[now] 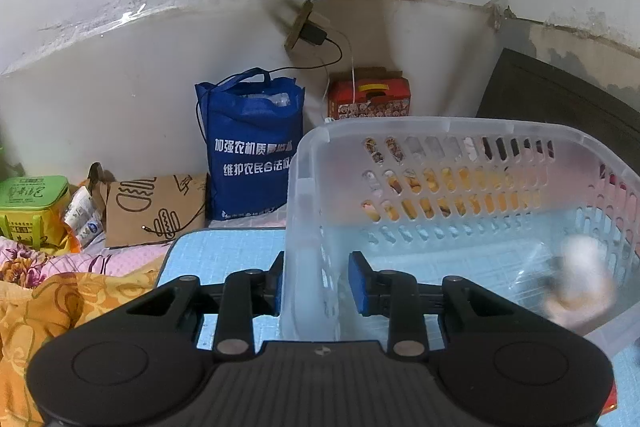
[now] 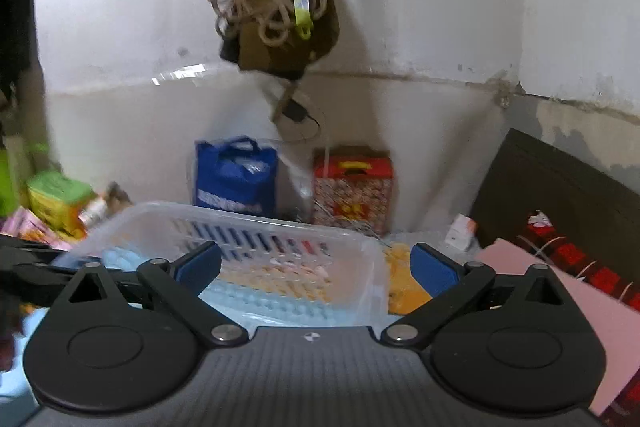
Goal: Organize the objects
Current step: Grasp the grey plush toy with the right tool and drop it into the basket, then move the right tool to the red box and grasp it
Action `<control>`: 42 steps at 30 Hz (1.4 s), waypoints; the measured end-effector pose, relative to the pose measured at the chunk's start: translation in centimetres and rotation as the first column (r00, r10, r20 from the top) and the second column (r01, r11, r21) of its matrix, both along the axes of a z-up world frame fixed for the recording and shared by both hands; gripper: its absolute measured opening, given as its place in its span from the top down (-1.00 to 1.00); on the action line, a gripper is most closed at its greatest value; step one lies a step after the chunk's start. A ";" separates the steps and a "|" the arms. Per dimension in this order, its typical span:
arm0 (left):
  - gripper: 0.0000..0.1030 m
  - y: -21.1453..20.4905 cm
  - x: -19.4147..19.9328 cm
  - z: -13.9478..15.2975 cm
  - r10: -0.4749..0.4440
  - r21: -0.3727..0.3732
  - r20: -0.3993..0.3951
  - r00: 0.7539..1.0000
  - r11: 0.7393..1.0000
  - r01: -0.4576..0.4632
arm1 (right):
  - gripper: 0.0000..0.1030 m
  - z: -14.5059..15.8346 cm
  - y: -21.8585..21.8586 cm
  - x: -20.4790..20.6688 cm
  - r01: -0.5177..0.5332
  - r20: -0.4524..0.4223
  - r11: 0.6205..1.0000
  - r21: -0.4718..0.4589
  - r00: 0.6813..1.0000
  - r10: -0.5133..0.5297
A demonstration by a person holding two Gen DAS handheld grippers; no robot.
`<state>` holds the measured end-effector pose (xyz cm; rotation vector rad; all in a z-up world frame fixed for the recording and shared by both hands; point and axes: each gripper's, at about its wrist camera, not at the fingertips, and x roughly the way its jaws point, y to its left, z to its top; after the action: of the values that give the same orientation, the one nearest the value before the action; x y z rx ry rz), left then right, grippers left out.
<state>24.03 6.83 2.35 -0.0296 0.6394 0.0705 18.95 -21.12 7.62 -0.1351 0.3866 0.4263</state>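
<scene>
The left claw (image 1: 316, 283) is clamped on the near left wall of the clear basket (image 1: 460, 131), holding it steady on the blue mat (image 1: 224, 251); a blurred pale object (image 1: 580, 275) lies inside at the right; the right claw (image 2: 316, 265) stands wide apart and empty. Judged step: loading the basket; next, the right claw needs another loose item to fetch.

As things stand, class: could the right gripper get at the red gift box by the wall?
Probably not directly. The right gripper is open and empty, but the clear basket sits between it and the red gift box. It would likely have to pass over or around the basket.
</scene>
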 end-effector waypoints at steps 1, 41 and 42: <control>0.33 0.0 0.0 0.0 0.000 -0.001 0.001 1.000 1.000 0.000 | -1.00 -0.1 -0.9 -0.9 -0.003 0.004 1.000 0.031 1.000 0.003; 0.28 -0.1 -0.9 -0.6 -0.019 -0.014 0.089 0.996 1.000 0.020 | -1.00 -12.3 -6.1 -6.0 0.094 -0.022 0.983 0.156 0.996 -0.092; 0.28 -0.2 -1.0 -0.6 -0.021 -0.005 0.093 0.995 1.000 0.022 | -1.00 -12.3 -6.1 -5.9 0.095 -0.026 0.983 0.157 0.995 -0.092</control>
<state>23.03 6.66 1.72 -0.0317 0.5473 0.0459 13.02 -27.26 -4.65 0.0412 0.3740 0.3642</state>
